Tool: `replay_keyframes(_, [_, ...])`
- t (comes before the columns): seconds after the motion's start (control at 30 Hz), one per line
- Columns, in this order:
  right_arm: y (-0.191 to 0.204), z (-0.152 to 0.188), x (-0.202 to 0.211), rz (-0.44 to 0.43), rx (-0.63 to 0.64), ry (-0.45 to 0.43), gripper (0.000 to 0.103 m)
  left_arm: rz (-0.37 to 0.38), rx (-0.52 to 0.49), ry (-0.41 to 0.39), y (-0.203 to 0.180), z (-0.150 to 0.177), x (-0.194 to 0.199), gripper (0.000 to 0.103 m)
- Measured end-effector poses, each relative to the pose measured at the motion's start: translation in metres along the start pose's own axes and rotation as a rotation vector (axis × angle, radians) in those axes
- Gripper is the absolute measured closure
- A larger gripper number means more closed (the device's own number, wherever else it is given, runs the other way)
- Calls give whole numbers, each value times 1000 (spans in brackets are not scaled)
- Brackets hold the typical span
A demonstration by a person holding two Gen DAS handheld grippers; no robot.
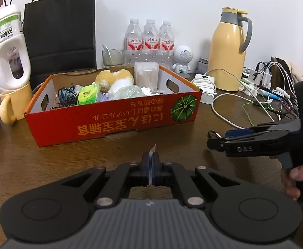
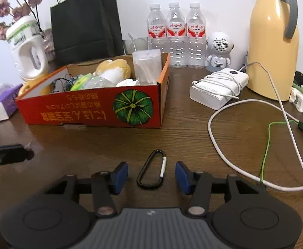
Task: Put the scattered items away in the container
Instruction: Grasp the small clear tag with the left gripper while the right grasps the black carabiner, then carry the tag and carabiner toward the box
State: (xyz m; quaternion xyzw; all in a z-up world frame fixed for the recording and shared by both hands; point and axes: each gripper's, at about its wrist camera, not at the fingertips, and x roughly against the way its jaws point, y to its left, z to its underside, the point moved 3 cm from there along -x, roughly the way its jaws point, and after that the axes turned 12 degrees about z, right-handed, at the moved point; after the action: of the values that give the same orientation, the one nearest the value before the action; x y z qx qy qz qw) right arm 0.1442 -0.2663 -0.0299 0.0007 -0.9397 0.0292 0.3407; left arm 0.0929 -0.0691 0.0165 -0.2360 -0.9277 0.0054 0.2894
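A red cardboard box (image 1: 101,124) (image 2: 85,114) stands on the wooden table, holding a yellow plush toy (image 1: 114,76), a green tissue pack (image 1: 88,96), a clear swab case (image 1: 146,73) and black cables. My left gripper (image 1: 150,161) is shut on a thin white scrap (image 1: 153,148) that sticks up between its pads, just in front of the box. A black carabiner (image 2: 151,171) lies flat on the table between the blue pads of my right gripper (image 2: 151,167), which is open and does not touch it. In the right wrist view the left gripper (image 2: 24,153) shows blurred at the left edge.
A white power bank (image 2: 218,87) with its cable, a yellow thermos jug (image 2: 274,47), a looping white cable (image 2: 211,132) and a green cord (image 2: 265,151) lie right of the box. Three water bottles (image 2: 175,33), a small robot speaker (image 2: 219,49) and a black bag (image 2: 85,22) line the wall.
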Motion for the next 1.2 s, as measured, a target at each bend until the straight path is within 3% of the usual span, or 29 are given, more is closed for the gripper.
replay_keyframes(0.03, [4, 0, -2, 16, 24, -6, 62, -2, -4, -1, 1, 1, 0, 100])
replay_keyframes(0.07, [9, 0, -2, 31, 57, -19, 79, -4, -3, -4, 2, 1, 1, 100])
replay_keyframes(0.3, [36, 6, 12, -35, 129, -29, 81, -23, 23, -24, 14, 2, 9, 100])
replay_keyframes(0.33, [40, 8, 16, -43, 132, -34, 83, -21, 25, -28, 15, 2, 12, 100])
replay_keyframes(0.37, [45, 8, 22, -45, 139, -52, 98, -22, 25, -32, 16, 2, 13, 100])
replay_keyframes(0.4, [49, 9, 27, -45, 144, -57, 100, -25, 25, -38, 16, 2, 16, 100])
replay_keyframes(0.63, [58, 11, 58, -59, 104, -79, 99, -43, 23, -59, 20, 6, 32, 100])
replay_keyframes(0.7, [48, 13, 60, -47, 81, -56, 77, -43, 21, -52, 21, 9, 33, 100])
replay_keyframes(0.77, [42, 13, 55, -66, 68, -5, 70, -44, 28, -46, 22, 12, 34, 100])
replay_keyframes(0.83, [41, 11, 50, -86, 84, 26, 92, -37, 39, -47, 23, 13, 34, 100])
replay_keyframes(1.2, [56, -3, 30, -95, 232, 223, 90, -27, 25, -44, 24, 12, 34, 100])
